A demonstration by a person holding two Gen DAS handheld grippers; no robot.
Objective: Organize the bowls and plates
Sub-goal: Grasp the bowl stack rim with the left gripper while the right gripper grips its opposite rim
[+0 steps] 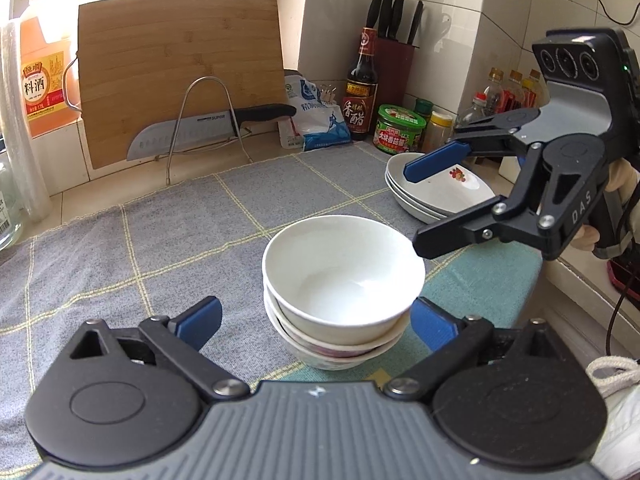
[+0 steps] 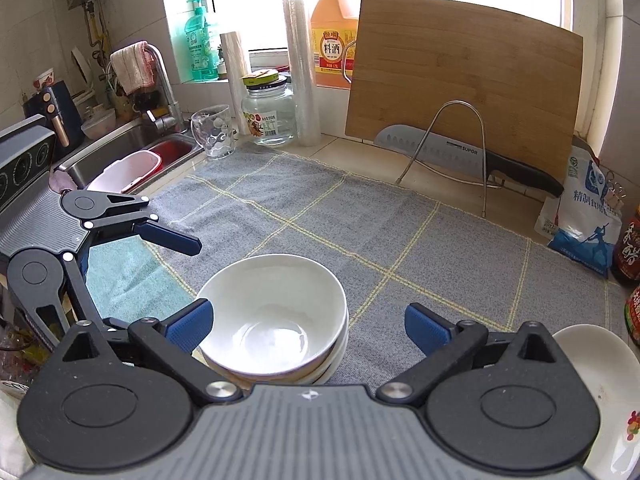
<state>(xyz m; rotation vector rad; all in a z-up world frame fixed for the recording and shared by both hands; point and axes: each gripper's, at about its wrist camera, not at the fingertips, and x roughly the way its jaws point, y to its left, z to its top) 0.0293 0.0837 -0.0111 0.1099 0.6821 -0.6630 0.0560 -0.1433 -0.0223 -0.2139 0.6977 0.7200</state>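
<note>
**Bowls stacked, both grippers spread wide over the cloth**

Kitchen tiles and a bright window back a table (image 1: 72, 200) covered by a grey checked cloth (image 1: 160, 232).

From the left wrist view, the left gripper (image 1: 316, 322) sits low and level, aimed across the cloth, its blue fingers (image 1: 200, 320) spread wide on either side of the stack of bowls (image 1: 340, 292). The stack stands upright, mouths up, the white top bowl nested in patterned ones beneath; the right pad lies just beside the stack's lower rim, though I cannot tell whether it touches. The right gripper (image 1: 416, 208) comes in from the right, tilted down and pointing left, fingers wide apart, one above the pile of plates (image 1: 424, 196) and the other near the top bowl's rim. The plates lie flat at the cloth's far right edge. Behind stand a cutting board (image 1: 180, 72), a knife (image 1: 208, 128) in a wire rack and a vinegar bottle (image 1: 362, 84).

From the right wrist view, the right gripper (image 2: 308, 326) looks down at the bowl stack (image 2: 272, 312) with its fingers open and gripping nothing, the left pad close by the rim. The left gripper (image 2: 140, 272) enters from the left, fingers apart. A plate (image 2: 600, 392) edge shows at the lower right, and a sink (image 2: 120, 148) at the far left.
</note>
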